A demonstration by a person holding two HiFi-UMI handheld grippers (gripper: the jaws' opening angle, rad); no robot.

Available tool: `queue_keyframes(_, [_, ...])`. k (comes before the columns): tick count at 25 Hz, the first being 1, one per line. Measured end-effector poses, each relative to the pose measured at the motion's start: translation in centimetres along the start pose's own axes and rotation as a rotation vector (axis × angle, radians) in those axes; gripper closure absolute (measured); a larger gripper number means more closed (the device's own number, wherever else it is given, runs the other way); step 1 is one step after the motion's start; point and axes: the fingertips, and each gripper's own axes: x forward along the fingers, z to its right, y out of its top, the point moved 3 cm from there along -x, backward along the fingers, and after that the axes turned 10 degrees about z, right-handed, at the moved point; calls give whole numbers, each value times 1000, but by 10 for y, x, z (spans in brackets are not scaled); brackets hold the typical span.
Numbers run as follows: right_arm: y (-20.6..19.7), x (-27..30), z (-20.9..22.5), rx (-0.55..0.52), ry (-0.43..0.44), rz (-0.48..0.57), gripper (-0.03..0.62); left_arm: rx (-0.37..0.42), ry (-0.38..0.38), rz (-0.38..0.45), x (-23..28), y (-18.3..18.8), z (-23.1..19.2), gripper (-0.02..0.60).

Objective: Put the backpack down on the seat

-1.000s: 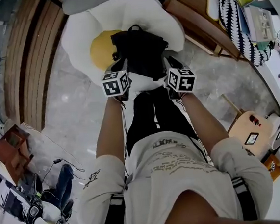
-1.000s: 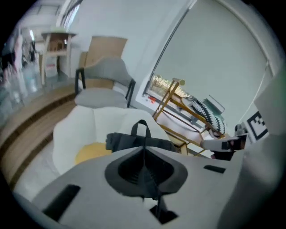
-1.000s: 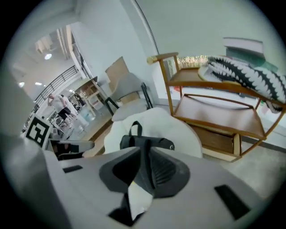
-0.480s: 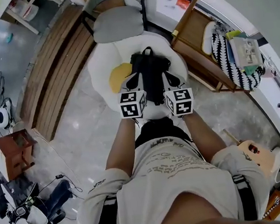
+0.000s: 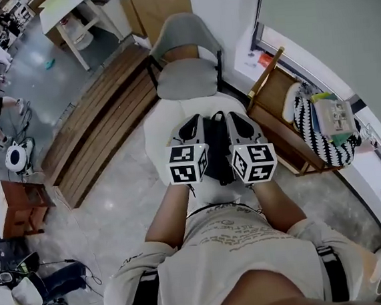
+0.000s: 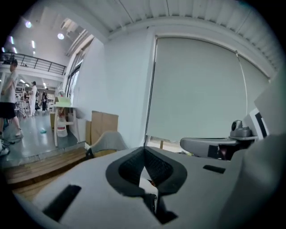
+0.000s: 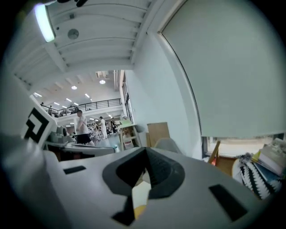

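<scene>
The black backpack (image 5: 218,151) lies on the white seat (image 5: 164,127), a round cushion whose yellow middle shows through the gap in the right gripper view. In the head view both grippers are held up side by side above it, and only a strip of the backpack shows between them. My left gripper (image 5: 191,123) is shut with nothing between its jaws, and its tips meet in the left gripper view (image 6: 144,150). My right gripper (image 5: 233,119) is shut and empty too (image 7: 145,151). Both point nearly level towards the far wall.
A grey chair (image 5: 186,75) stands just behind the seat. A slatted wooden platform (image 5: 101,130) runs along the left. A wooden rack with a black-and-white patterned cushion (image 5: 312,130) stands at the right under the window. A small wooden stool (image 5: 21,208) is at far left.
Both grippers have risen from the backpack and tipped up towards level. The backpack has stayed on the seat. More of the room behind the seat has come into view.
</scene>
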Motion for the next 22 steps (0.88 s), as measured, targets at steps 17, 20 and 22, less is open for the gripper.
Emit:
queue_keyframes(17, [120, -11, 28, -78, -57, 225, 568, 111, 91, 181, -21, 107, -5, 560])
queue_keyframes(20, [114, -10, 26, -55, -44, 206, 568, 113, 96, 172, -23, 105, -6, 560])
queue_keyframes(22, [109, -10, 25, -49, -34, 193, 568, 111, 105, 166, -26, 101, -8, 560])
